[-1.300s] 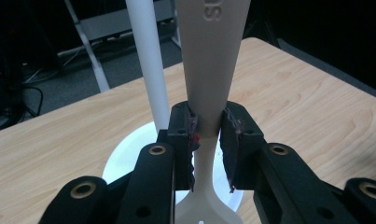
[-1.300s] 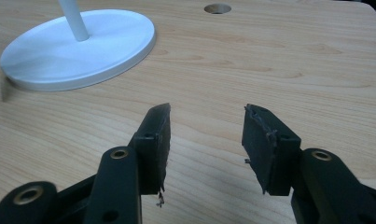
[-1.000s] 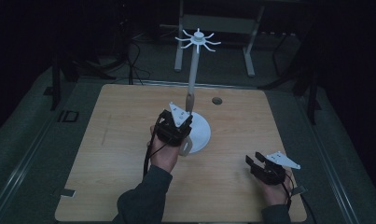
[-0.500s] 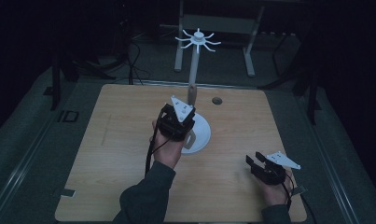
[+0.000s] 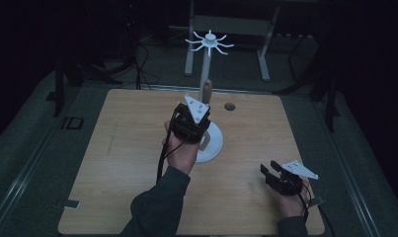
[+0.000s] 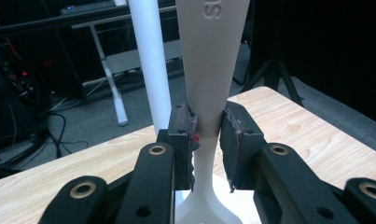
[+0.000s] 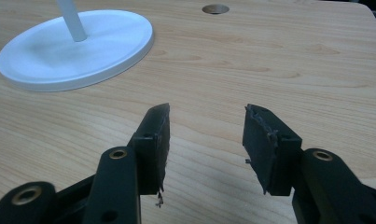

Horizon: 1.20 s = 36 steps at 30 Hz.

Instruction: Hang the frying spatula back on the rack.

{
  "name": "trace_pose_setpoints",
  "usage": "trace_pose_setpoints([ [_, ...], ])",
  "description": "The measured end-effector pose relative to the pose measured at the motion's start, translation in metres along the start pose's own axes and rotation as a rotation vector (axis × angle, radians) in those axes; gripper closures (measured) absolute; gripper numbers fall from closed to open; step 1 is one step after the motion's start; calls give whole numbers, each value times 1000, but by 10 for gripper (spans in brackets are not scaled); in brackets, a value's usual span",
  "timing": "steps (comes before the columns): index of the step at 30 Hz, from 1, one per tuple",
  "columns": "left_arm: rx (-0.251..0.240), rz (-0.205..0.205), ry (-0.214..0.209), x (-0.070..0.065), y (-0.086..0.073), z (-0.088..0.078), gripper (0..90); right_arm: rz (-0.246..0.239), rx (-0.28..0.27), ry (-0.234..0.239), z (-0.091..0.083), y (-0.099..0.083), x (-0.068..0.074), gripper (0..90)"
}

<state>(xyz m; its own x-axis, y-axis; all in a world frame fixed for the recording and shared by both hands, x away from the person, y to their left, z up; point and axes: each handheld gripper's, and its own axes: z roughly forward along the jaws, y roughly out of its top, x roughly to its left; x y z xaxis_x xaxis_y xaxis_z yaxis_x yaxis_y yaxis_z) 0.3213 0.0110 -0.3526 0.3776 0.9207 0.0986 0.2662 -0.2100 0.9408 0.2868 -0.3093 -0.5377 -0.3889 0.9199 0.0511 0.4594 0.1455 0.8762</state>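
Lifted since the earlier frame, the beige utensil (image 6: 212, 60) now stands upright just beside the white stand's pole (image 6: 150, 65), above its round base (image 7: 73, 46). Left hand-held gripper (image 6: 208, 128) is clamped on the utensil's narrow neck, pads pressing both sides. Right hand-held gripper (image 7: 205, 135) rests well apart from the stand, near the worktop (image 5: 122, 163) edge, jaws wide, nothing between.

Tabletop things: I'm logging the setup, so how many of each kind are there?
White rack stand: 1
Beige utensil clamped in the left tool: 1
Handheld tools, left and right: 2
Total: 4
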Motion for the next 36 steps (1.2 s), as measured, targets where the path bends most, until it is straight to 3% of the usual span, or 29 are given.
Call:
trace_pose_setpoints([
  [36,-34,-24,143,-3,34,2,748,2,-1,0,0,0,0,508],
])
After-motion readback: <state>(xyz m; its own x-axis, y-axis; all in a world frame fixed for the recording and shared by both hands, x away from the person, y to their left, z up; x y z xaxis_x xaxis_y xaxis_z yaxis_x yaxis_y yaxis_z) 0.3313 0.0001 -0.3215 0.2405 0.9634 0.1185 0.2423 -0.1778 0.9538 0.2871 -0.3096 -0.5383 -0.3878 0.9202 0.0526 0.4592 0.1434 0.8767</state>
